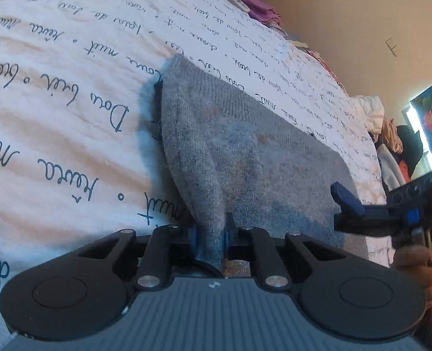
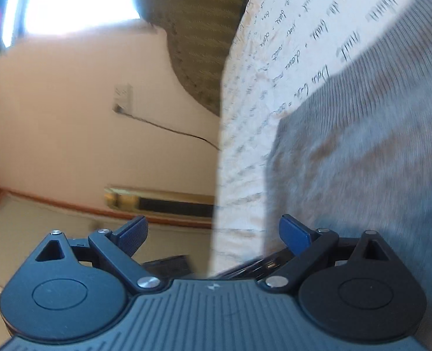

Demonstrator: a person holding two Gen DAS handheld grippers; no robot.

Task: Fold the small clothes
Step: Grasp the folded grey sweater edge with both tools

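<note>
Pinching grey garment (image 1: 245, 158) in left claw (image 1: 210, 241), right claw (image 2: 213, 234) spread wide, empty

The right wrist view is motion-blurred — the grey garment (image 2: 362, 152) runs off its right edge, weave smeared, bedsheet lettering (image 2: 274, 67) unreadable.

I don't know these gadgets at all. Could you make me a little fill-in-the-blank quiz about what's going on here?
1. The left tongs are shut on a ____ knitted garment.
2. The right tongs stand ____, gripping nothing.
3. The garment lies on a white bedspread printed with dark ____.

Missing words: grey; open; handwriting
</note>
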